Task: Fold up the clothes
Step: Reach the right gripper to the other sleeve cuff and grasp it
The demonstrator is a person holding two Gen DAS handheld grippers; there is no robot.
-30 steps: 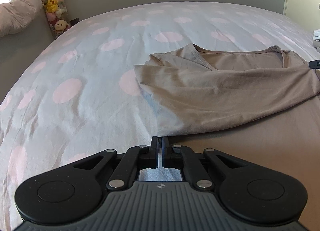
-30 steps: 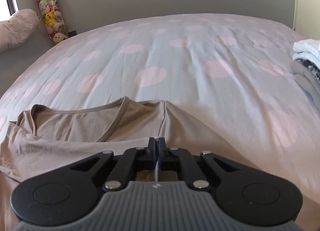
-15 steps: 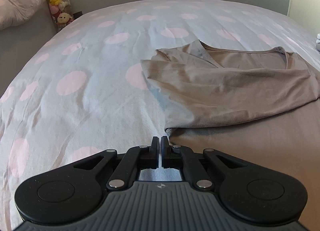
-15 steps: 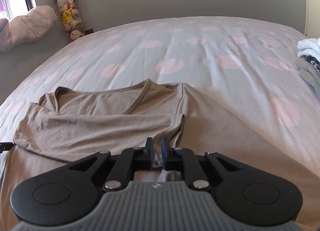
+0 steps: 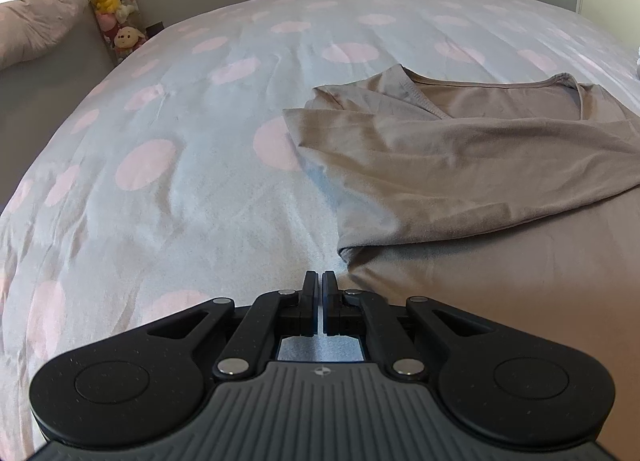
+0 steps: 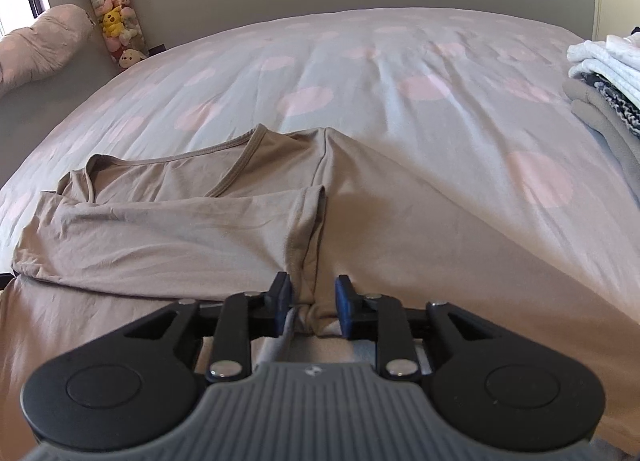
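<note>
A taupe long-sleeved V-neck top [image 5: 460, 149] lies flat on the dotted bed, with one sleeve [image 6: 160, 233] folded across its chest. My left gripper [image 5: 319, 281] is shut with nothing in it, over the bedsheet just left of the top's side edge. In the right wrist view my right gripper [image 6: 312, 289] hovers over the sleeve's cuff end [image 6: 306, 261]. Its jaws are opening, and the bunched cuff fabric lies loosely between the blue pads [image 6: 343, 293] without being pressed.
The bed's grey cover with pink dots [image 6: 360, 81] stretches far behind the top. A stack of folded clothes [image 6: 604, 77] sits at the right edge. A clear tube of plush toys [image 6: 112, 17] and a pillow [image 6: 40, 45] stand at the far left by the wall.
My right gripper has drawn back toward the near side and its jaws have parted, letting go of the sleeve cuff, which now lies across the top. The left gripper stays shut in place.
</note>
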